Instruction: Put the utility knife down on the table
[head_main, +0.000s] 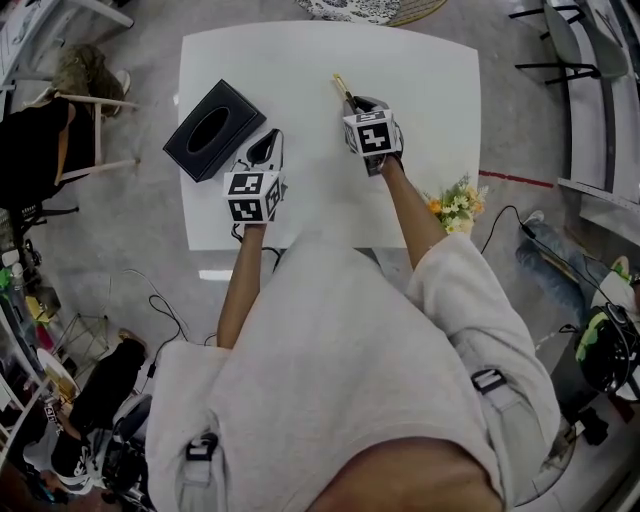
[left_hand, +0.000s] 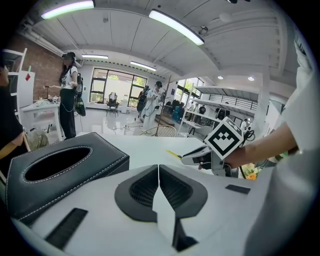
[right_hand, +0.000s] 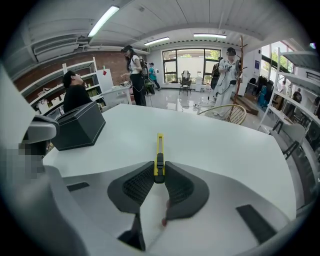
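A yellow utility knife (right_hand: 159, 152) with a black slider sticks out forward from my right gripper (right_hand: 159, 177), whose jaws are shut on its rear end. In the head view the utility knife (head_main: 343, 90) points away over the white table (head_main: 430, 80), ahead of the right gripper (head_main: 358, 108). The left gripper view shows the utility knife (left_hand: 174, 154) as a thin yellow tip. My left gripper (left_hand: 158, 182) is shut with nothing between its jaws. In the head view the left gripper (head_main: 266, 152) hovers near the table's left part, beside the tissue box.
A black leather tissue box (head_main: 213, 129) stands on the table's left side, seen close in the left gripper view as the tissue box (left_hand: 55, 170). Orange and white flowers (head_main: 455, 203) sit off the table's right front corner. People stand far behind in the room.
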